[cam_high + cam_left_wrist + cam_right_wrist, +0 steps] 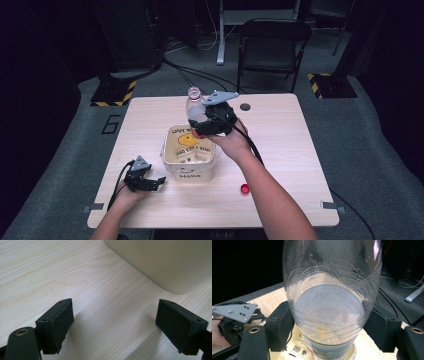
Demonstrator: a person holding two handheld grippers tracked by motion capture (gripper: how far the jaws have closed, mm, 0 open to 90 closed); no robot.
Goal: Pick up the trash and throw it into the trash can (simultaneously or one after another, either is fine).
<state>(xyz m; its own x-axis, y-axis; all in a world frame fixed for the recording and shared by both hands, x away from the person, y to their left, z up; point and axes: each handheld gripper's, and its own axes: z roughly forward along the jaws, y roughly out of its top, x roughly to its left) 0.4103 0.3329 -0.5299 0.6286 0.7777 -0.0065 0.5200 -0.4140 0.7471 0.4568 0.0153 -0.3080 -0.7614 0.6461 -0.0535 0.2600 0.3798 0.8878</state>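
Forearms enter from the counter's (280, 200) near edge. Left hand-held gripper (150, 182) rests on bare wood just beside the tub (172, 162), jaws apart with nothing between them. Right hand-held gripper (200, 125) is clamped on the bottle (194, 107), held above the tub. A red cap (244, 188) lies near the tub's right, open wood around it.

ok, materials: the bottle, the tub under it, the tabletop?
Bottle: clear thin plastic by the look, glossy, moulded ribs, droplets inside. Tub: translucent whitish plastic, semi-matte; printed sheets inside show through its wall. Tabletop: pale wood grain, matte, probably laminate, can't be sure.
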